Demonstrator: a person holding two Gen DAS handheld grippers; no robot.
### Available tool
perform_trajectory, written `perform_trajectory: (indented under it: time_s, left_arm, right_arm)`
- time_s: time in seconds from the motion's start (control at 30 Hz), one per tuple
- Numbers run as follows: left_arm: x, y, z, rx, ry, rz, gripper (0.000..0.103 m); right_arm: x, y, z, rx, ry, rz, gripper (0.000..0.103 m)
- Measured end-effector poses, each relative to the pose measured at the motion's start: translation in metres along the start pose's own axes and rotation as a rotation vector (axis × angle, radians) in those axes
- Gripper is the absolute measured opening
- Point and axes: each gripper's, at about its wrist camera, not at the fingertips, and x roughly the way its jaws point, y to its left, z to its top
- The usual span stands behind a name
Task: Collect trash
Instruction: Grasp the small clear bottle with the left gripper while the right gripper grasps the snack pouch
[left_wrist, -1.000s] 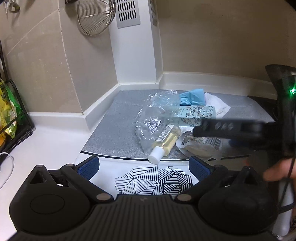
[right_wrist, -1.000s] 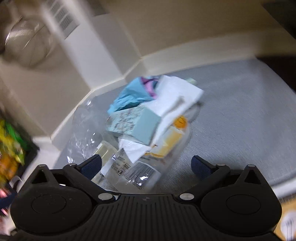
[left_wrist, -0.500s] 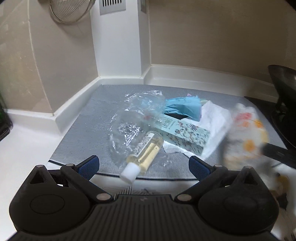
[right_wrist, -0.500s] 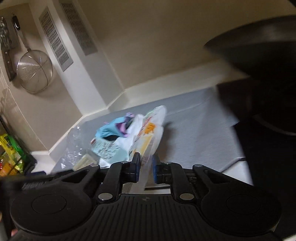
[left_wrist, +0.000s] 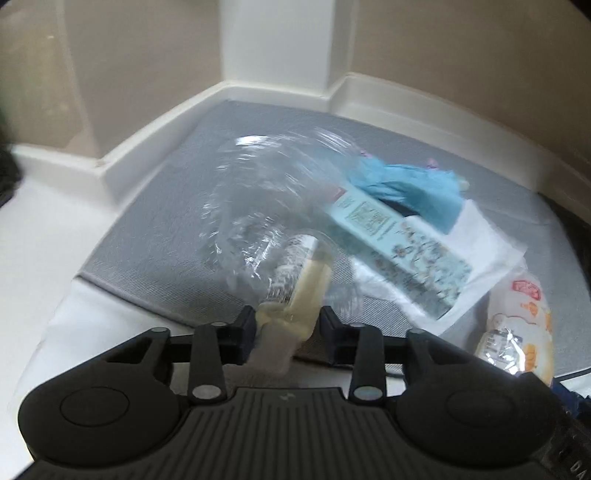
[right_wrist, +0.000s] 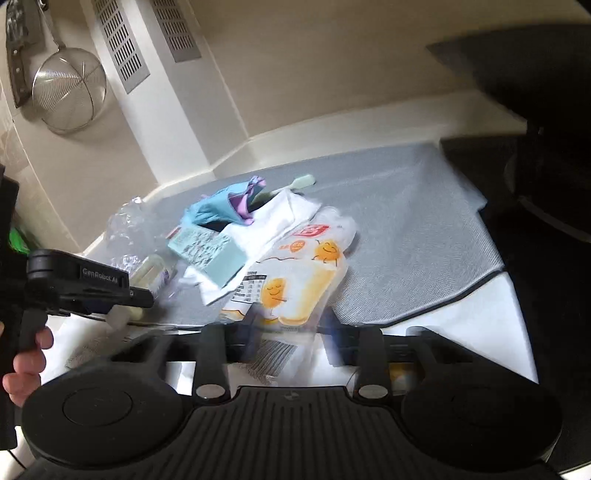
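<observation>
The left gripper (left_wrist: 286, 326) has its fingers pinching the neck end of the bottle (left_wrist: 295, 280), which lies at the near edge of the grey mat (left_wrist: 155, 236), half inside a crumpled clear bag (left_wrist: 258, 195); the right gripper (right_wrist: 291, 328) has its fingers part-way apart around the near end of the snack pouch (right_wrist: 295, 277); motion blur hides whether they grip it, though they look parted rather than pressed on it

By the look of it the job is barely begun; no bin or sack for the trash shows in either view, and every piece sits on or at the mat; the pouch lies at the mat's near edge, right of the bottle; the patterned box (left_wrist: 399, 247) rests mid-mat on white paper (right_wrist: 273, 218); a blue wad (left_wrist: 406, 184) with a purple scrap lies just behind the box, toward the mat's back; a pale green stick (right_wrist: 295, 184) sits beyond that

Left to do, I judge: lift the bottle and pouch away, then fetch the bag, box, paper, wad and stick
</observation>
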Motion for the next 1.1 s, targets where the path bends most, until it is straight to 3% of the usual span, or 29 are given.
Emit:
perform_trajectory:
  time_s: [0.07, 0.27, 0.37, 0.47, 0.53, 0.63, 0.7, 0.77, 0.83, 0.9, 0.97, 1.1]
  left_arm:
    - [-0.010, 0.005, -0.006, -0.002, -0.007, 0.002, 0.040]
    - [-0.046, 0.038, -0.025, -0.095, 0.014, -0.155, 0.039]
    - [-0.056, 0.042, -0.036, -0.041, 0.024, -0.180, 0.040]
    - [-0.071, 0.044, -0.044, -0.004, -0.037, -0.155, 0.040]
    - [-0.082, 0.044, -0.046, 0.009, -0.052, -0.189, 0.040]
    - [-0.094, 0.035, -0.049, 0.057, -0.087, -0.182, 0.054]
    - [-0.095, 0.028, -0.048, 0.084, -0.124, -0.144, 0.078]
    - [-0.089, 0.022, -0.045, 0.082, -0.129, -0.136, 0.083]
    - [-0.079, 0.015, -0.041, 0.084, -0.101, -0.135, 0.080]
    - [-0.069, 0.007, -0.039, 0.102, -0.082, -0.127, 0.064]
    - [-0.060, 0.001, -0.039, 0.130, -0.065, -0.114, 0.056]
    - [-0.044, -0.003, -0.039, 0.151, -0.057, -0.067, 0.055]
  right_arm:
    - [-0.006, -0.001, 0.001, 0.008, -0.023, 0.002, 0.025]
    - [-0.036, 0.005, 0.005, -0.032, -0.109, 0.005, 0.018]
    - [-0.044, 0.001, 0.001, -0.034, -0.108, 0.007, 0.017]
    - [-0.048, -0.002, -0.004, -0.031, -0.095, 0.009, 0.017]
    - [-0.051, -0.003, -0.007, -0.028, -0.089, 0.010, 0.017]
    - [-0.056, -0.003, -0.009, -0.036, -0.089, 0.012, 0.018]
    - [-0.055, -0.002, -0.009, -0.035, -0.088, 0.009, 0.018]
    - [-0.053, -0.002, -0.009, -0.036, -0.083, 0.007, 0.021]
    - [-0.050, -0.002, -0.009, -0.039, -0.070, -0.001, 0.023]
    - [-0.049, -0.002, -0.009, -0.043, -0.065, -0.002, 0.024]
    - [-0.048, -0.002, -0.009, -0.047, -0.061, -0.002, 0.025]
    - [-0.047, -0.004, -0.009, -0.045, -0.055, -0.007, 0.027]
